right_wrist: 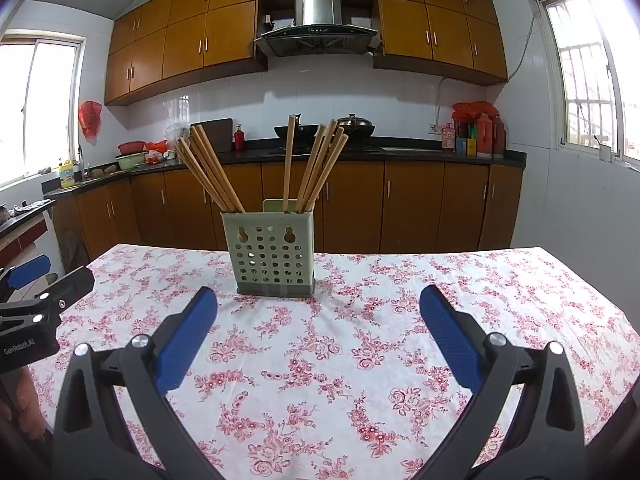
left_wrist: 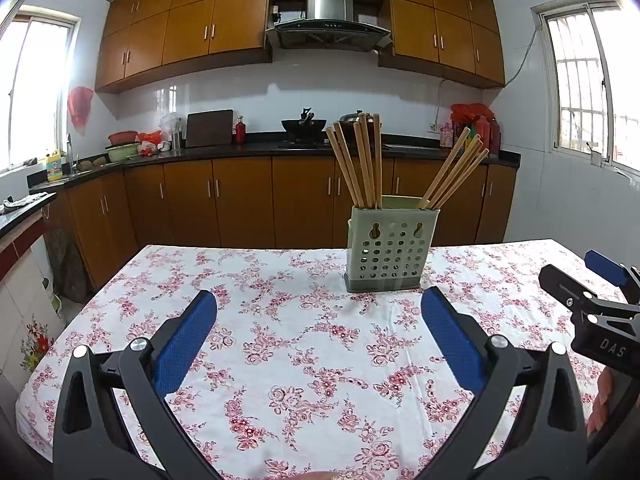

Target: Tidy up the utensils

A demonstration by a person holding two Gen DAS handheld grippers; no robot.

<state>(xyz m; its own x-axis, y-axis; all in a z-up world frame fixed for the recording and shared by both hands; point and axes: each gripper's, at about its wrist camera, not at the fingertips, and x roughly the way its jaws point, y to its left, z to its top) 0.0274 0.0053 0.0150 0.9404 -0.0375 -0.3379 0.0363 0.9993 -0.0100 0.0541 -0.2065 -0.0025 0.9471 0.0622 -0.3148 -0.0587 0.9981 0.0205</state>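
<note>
A: Left hand-held gripper (left_wrist: 319,306)?
B: Spread wide, blue pads (left_wrist: 188,344) bare, nothing between them. It hangs over the floral tablecloth (left_wrist: 280,360) on the worktop.
A: Right hand-held gripper (right_wrist: 319,305)?
B: Same: spread wide, gripping nothing, above the cloth. Each one shows at the edge of the other's view, so they sit side by side.
A: Task item?
B: Pale green perforated chopstick holder (right_wrist: 273,250) upright on the worktop, ahead of both and apart from them. Wooden chopsticks (right_wrist: 212,168) stand in it in two bunches, one leaning left, one (right_wrist: 320,164) leaning right.
A: Beyond it?
B: Kitchen counter (right_wrist: 400,152) with a wok (right_wrist: 300,131), range hood (right_wrist: 316,36) above.
</note>
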